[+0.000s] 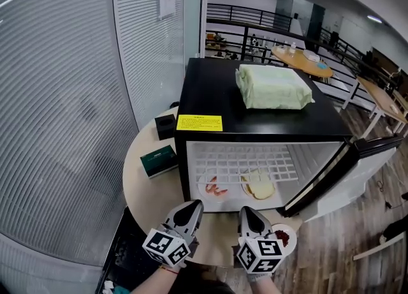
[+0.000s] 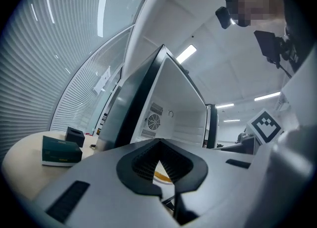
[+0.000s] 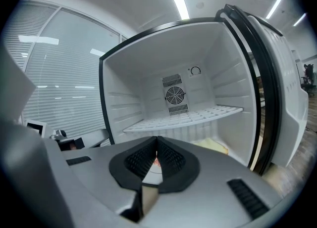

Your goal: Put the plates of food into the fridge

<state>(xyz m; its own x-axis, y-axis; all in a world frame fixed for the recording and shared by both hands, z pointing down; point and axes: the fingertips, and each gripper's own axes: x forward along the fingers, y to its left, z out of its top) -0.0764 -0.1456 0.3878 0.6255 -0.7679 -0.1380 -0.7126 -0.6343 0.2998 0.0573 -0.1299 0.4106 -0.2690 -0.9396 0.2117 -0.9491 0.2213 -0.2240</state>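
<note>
A black mini fridge point(image 1: 210, 88) stands on a round table point(image 1: 141, 187), its door point(image 1: 331, 170) swung open to the right. Under its white wire shelf point(image 1: 242, 161) lie two plates: one with pink food point(image 1: 213, 188), one with bread point(image 1: 258, 189). A third plate with dark red food point(image 1: 283, 236) sits on the table edge beside my right gripper point(image 1: 247, 210). My left gripper point(image 1: 193, 205) is level with it in front of the fridge opening. Both are shut with nothing held. The right gripper view shows the bread plate point(image 3: 216, 145) on the fridge floor.
A pale green wrapped packet point(image 1: 273, 87) lies on top of the fridge. A dark green box point(image 1: 159, 160) and a small black box point(image 1: 166, 125) sit on the table left of it. A glass wall with blinds point(image 1: 64, 95) closes off the left; wooden floor point(image 1: 344, 235) lies to the right.
</note>
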